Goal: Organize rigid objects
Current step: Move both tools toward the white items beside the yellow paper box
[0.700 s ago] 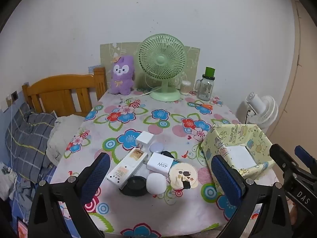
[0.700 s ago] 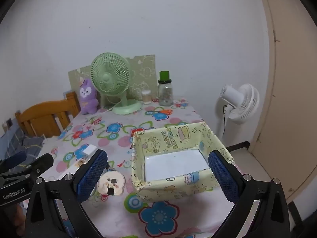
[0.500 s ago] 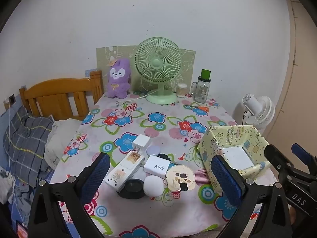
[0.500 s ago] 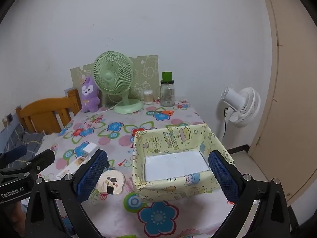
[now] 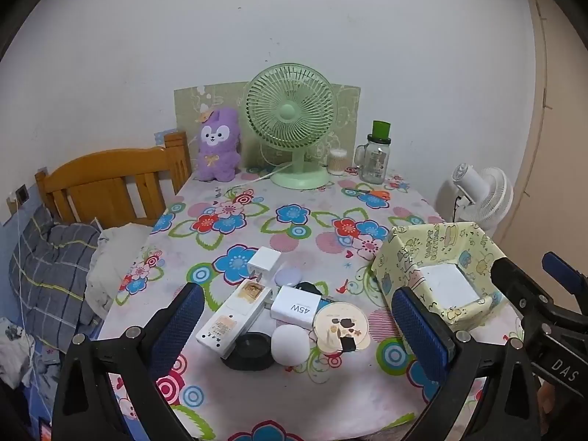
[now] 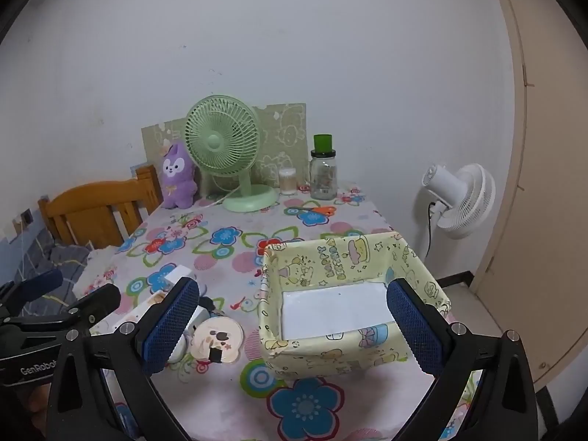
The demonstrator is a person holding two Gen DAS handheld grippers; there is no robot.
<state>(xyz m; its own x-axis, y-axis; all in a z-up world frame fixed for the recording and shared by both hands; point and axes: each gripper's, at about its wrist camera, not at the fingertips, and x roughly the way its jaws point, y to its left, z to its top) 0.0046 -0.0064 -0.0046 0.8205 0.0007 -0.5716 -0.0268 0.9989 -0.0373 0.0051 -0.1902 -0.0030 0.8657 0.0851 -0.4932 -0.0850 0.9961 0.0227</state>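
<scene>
Small rigid items cluster (image 5: 294,316) on the floral table (image 5: 257,228), just left of a yellow cartoon-print box (image 5: 441,253) lettered "HAPPY BIRTHDAY". A white charger (image 5: 297,304) in the cluster reads "45W". Left gripper (image 5: 301,334) and right gripper (image 6: 294,325) both hover above the table, fingers (image 5: 178,325) spread wide apart, holding nothing.
</scene>
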